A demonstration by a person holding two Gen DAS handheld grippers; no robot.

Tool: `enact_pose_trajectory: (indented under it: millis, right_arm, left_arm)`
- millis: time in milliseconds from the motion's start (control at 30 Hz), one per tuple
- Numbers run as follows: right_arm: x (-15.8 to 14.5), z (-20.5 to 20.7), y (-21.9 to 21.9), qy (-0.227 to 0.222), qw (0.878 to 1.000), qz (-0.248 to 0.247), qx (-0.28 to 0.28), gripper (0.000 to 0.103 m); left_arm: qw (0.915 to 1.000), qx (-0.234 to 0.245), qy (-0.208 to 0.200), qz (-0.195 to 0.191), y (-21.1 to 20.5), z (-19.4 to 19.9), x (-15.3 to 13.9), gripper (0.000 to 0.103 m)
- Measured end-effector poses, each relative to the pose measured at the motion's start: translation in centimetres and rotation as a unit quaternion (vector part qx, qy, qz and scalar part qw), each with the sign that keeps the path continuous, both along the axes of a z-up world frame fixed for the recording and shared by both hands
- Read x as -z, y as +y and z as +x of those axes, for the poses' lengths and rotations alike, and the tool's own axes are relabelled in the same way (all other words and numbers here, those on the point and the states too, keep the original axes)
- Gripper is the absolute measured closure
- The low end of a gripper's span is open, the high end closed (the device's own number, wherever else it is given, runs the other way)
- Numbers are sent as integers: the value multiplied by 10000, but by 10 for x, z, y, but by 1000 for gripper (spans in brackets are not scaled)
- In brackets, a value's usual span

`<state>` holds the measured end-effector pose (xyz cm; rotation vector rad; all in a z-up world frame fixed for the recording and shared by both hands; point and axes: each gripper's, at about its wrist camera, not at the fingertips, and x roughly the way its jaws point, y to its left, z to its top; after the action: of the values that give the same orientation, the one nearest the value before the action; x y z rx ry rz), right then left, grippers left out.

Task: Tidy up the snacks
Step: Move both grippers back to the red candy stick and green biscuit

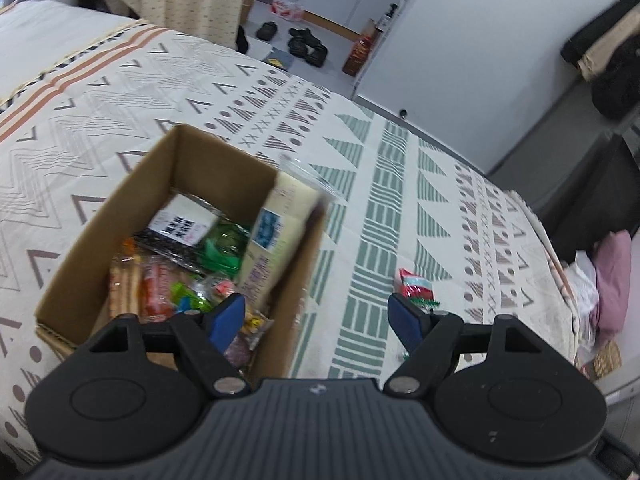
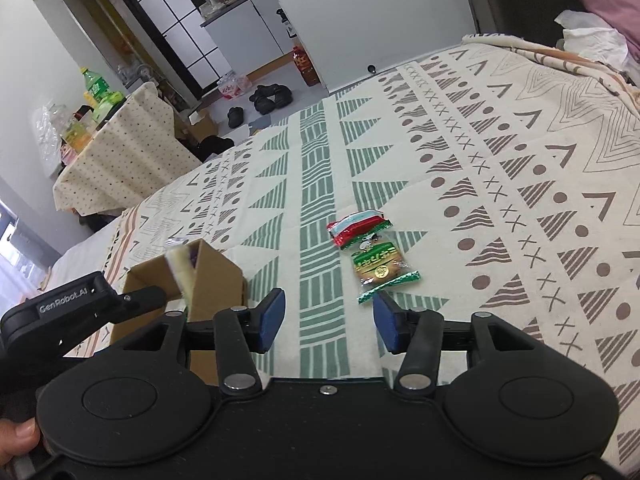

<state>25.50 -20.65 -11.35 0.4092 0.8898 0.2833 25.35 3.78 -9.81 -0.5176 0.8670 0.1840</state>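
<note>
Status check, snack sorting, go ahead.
Left gripper and right gripper open, empty. Two snack packets loose on bedspread, beside cardboard box. Nothing blocking.

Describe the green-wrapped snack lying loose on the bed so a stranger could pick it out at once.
On the patterned bedspread, to the right of the open brown cardboard box, two small packets lie touching beside the green striped band. Nearer the right gripper is the green-edged clear biscuit packet, showing a round brown biscuit; its neighbour, the red and pale blue packet, lies farther away.
</note>
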Motion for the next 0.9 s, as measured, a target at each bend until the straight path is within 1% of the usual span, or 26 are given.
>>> enact_pose_trajectory:
  millis: [133,300,400,467,567,733,833,900]
  right_arm:
    - [7,10,-2,-28,9999,-36,-89,43]
    - [18,25,-6,-33,9997,-82,-223,40]
    - [24,34,-8,-42,9992,-200,-352,37]
    - [29,40,-9,-55,9987,-262,-435,35]
    - [35,48,-9,-110,9982,-315,-508,28]
    - [55,60,-9,-59,9981,-244,-559,27]
    - [64,64,-4,-164,9971,-320,-676,28]
    - [71,68,-1,-141,9968,-401,-679,28]
  left_arm:
    - [9997,193,-60,149,-14,8,1,26]
    - [9985,453,-78,311,-28,25,1,26]
    - [9976,573,-21,398,-36,38,0,26]
    - [9962,698,10,529,-42,47,1,26]
    - [9940,861,99,664,-51,60,8,26]
    - [9921,1002,140,737,-61,78,20,26]
    - [9912,1081,201,733,-67,87,28,26]
    - [9910,1085,237,749,-69,94,33,26]
